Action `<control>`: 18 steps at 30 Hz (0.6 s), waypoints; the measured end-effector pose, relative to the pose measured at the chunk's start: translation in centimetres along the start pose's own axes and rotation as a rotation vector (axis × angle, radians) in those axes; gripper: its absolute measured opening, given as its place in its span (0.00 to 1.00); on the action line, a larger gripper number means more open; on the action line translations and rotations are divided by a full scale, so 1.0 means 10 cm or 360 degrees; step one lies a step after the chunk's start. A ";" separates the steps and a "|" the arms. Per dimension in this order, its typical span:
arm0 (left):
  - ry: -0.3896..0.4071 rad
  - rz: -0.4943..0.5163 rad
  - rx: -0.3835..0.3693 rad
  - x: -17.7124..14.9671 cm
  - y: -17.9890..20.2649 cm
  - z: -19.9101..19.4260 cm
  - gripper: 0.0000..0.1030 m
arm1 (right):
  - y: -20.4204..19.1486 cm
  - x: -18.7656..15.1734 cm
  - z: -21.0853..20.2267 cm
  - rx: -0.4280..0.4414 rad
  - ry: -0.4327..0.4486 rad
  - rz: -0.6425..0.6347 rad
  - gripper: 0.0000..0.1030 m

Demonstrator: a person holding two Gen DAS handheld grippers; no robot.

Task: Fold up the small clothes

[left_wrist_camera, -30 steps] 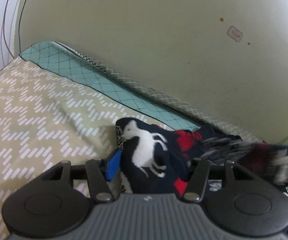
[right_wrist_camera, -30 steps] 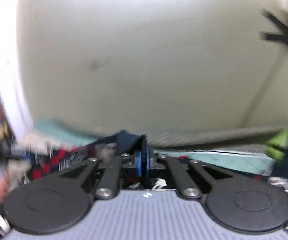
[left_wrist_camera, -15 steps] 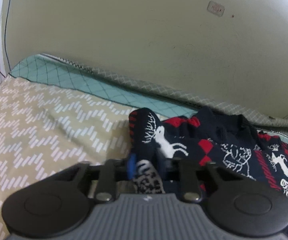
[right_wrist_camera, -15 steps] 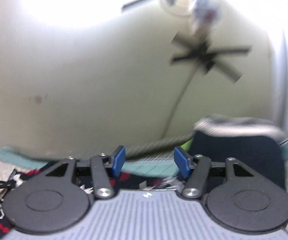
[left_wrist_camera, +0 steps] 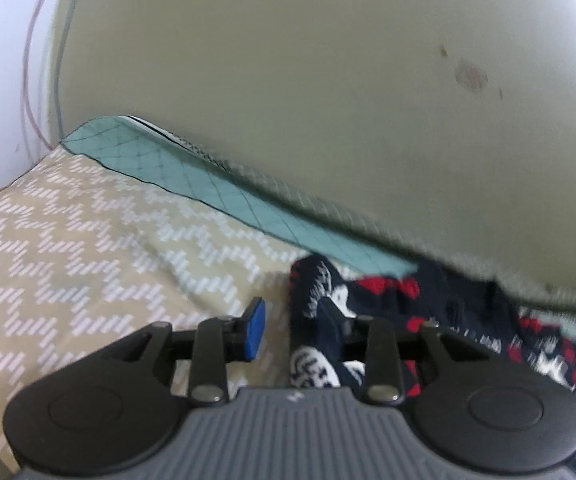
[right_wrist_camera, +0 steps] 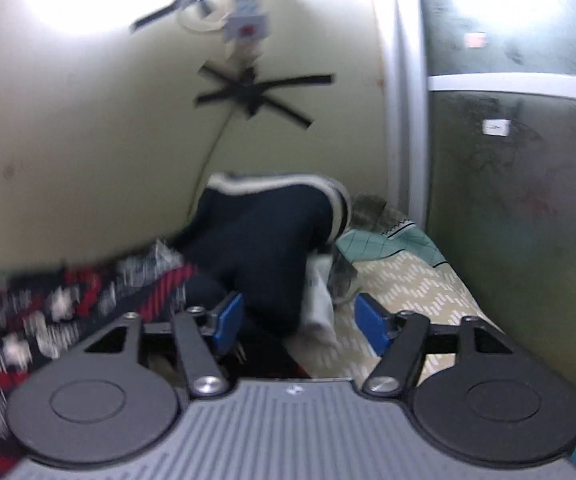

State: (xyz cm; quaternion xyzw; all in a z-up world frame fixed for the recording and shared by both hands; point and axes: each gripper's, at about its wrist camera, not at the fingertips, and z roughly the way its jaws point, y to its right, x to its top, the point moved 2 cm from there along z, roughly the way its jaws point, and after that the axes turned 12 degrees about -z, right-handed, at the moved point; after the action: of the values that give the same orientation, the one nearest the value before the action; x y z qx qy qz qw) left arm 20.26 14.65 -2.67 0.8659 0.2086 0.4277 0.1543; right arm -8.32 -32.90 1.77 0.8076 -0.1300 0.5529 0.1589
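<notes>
A navy knit sweater [left_wrist_camera: 371, 304] with white reindeer and red patterns lies on the bed by the wall. My left gripper [left_wrist_camera: 291, 332] is open; a fold of the sweater lies between its jaws, hiding the right pad, and the blue left pad [left_wrist_camera: 255, 334] stands apart from it. In the right wrist view the same sweater [right_wrist_camera: 68, 304] spreads to the left. My right gripper [right_wrist_camera: 299, 320] is open, with a dark navy garment [right_wrist_camera: 264, 236] with striped white trim bunched just ahead of its pads.
The bed has a beige zigzag-patterned sheet [left_wrist_camera: 68, 248] and a teal quilted blanket [left_wrist_camera: 216, 184] along the cream wall [left_wrist_camera: 288, 80]. A dark door or cabinet [right_wrist_camera: 519, 180] stands at the right. A cable and black tape cross [right_wrist_camera: 256, 96] hang on the wall.
My left gripper was shut on the sweater's fold half a second ago and has opened. My right gripper let go earlier and swung right towards the dark garment.
</notes>
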 end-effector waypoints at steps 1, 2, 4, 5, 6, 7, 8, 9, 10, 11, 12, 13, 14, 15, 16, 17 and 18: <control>0.0010 -0.0027 -0.0026 0.02 -0.02 -0.03 0.29 | -0.02 -0.07 0.06 0.0009 -0.0045 -0.0051 0.65; 0.0022 -0.0048 -0.0051 0.04 -0.04 -0.07 0.29 | -0.03 -0.14 0.11 0.0018 -0.0091 -0.0078 0.66; 0.0049 -0.0058 -0.0071 0.06 -0.04 -0.12 0.29 | -0.02 -0.30 0.27 0.0051 -0.0198 -0.0098 0.64; 0.0061 -0.0053 -0.0072 0.06 -0.03 -0.14 0.29 | -0.01 -0.37 0.36 0.0048 -0.0268 -0.0092 0.50; 0.0064 -0.0050 -0.0070 0.06 -0.02 -0.14 0.29 | -0.01 -0.45 0.42 0.0054 -0.0342 -0.0072 0.30; 0.0063 -0.0048 -0.0071 0.06 -0.02 -0.14 0.29 | 0.01 -0.49 0.44 0.0103 -0.0372 -0.0020 0.07; 0.0059 -0.0050 -0.0075 0.06 -0.02 -0.15 0.29 | 0.03 -0.46 0.42 0.0189 -0.0366 0.0042 0.00; 0.0057 -0.0055 -0.0079 0.06 -0.02 -0.15 0.29 | 0.02 -0.39 0.35 0.0258 -0.0369 0.0095 0.00; 0.0056 -0.0057 -0.0084 0.06 -0.01 -0.14 0.29 | -0.01 -0.30 0.26 0.0336 -0.0341 0.0126 0.00; 0.0058 -0.0060 -0.0097 0.07 0.00 -0.15 0.29 | -0.05 -0.19 0.15 0.0432 -0.0289 0.0165 0.00; 0.0061 -0.0063 -0.0108 0.07 0.01 -0.17 0.29 | -0.11 -0.04 0.03 0.0533 -0.0219 0.0190 0.00; 0.0064 -0.0065 -0.0118 0.07 0.02 -0.19 0.29 | -0.20 0.15 -0.08 0.0621 -0.0139 0.0188 0.00; 0.0066 -0.0065 -0.0133 0.07 0.03 -0.21 0.29 | -0.30 0.35 -0.17 0.0689 -0.0068 0.0175 0.00; 0.0070 -0.0068 -0.0153 0.08 0.03 -0.24 0.32 | -0.42 0.56 -0.23 0.0760 0.0000 0.0159 0.00; 0.0074 -0.0074 -0.0172 0.08 0.04 -0.27 0.34 | -0.56 0.79 -0.26 0.0829 0.0055 0.0139 0.00; 0.0079 -0.0083 -0.0195 0.10 0.04 -0.31 0.35 | -0.70 0.99 -0.26 0.0886 0.0086 0.0115 0.00; 0.0083 -0.0096 -0.0218 0.11 0.02 -0.34 0.36 | -0.90 1.23 -0.25 0.0962 0.0115 0.0077 0.00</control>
State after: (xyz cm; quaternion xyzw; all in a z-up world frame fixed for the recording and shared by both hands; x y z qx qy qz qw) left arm 18.22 15.31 0.19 0.8352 0.2089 0.4585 0.2206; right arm -2.57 -24.06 13.04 0.7946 0.0269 0.5986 -0.0973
